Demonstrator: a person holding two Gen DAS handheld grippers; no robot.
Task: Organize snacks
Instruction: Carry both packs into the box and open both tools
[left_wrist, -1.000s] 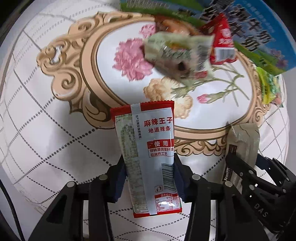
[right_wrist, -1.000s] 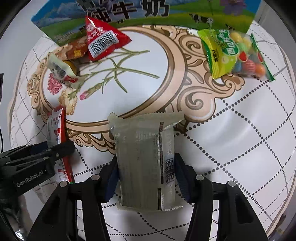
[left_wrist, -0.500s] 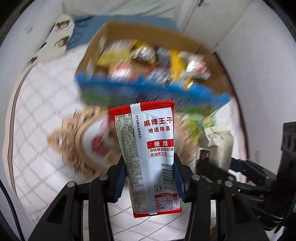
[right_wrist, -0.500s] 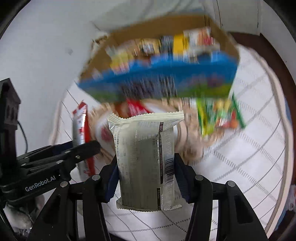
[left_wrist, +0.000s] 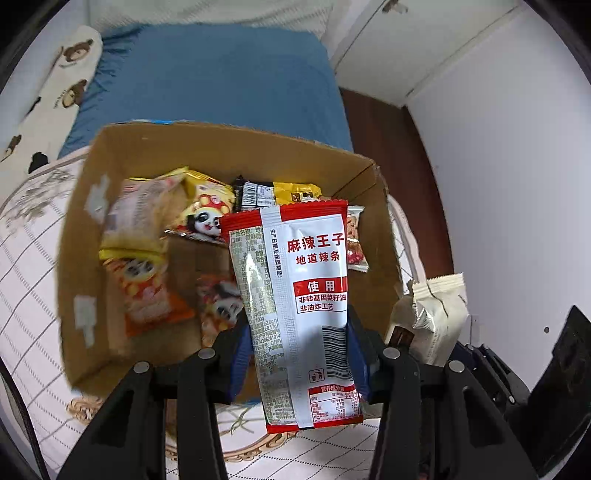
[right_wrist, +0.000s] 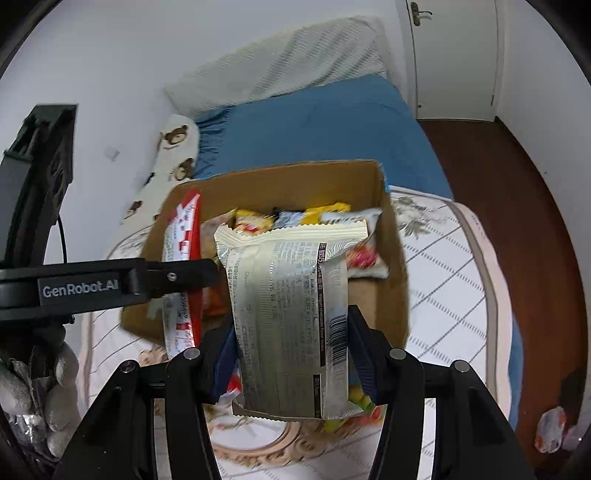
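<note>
My left gripper (left_wrist: 297, 354) is shut on a red and white snack packet (left_wrist: 299, 295) that stands upright between its pads, above the near wall of an open cardboard box (left_wrist: 88, 236). Several snack packs (left_wrist: 147, 291) lie on the box floor. My right gripper (right_wrist: 291, 354) is shut on a cream and silver snack bag (right_wrist: 288, 314), also held upright over the box (right_wrist: 391, 295). In the right wrist view the left gripper (right_wrist: 177, 280) and its red packet (right_wrist: 183, 240) show at the left. The cream bag (left_wrist: 439, 310) appears at the right of the left wrist view.
The box sits on a white quilted cloth (left_wrist: 29, 280) with an ornate beige pattern. Behind it is a blue sheet (left_wrist: 207, 81) with a bear-print pillow (left_wrist: 48, 96). A white wall (left_wrist: 517, 184) and a dark wood floor (right_wrist: 517, 206) lie to the right. A candy bag (right_wrist: 362, 406) lies under the right gripper.
Both grippers rose from the cloth and swung toward the box, each keeping its packet. The view went from the flower pattern and loose snacks to the open box and the blue sheet.
</note>
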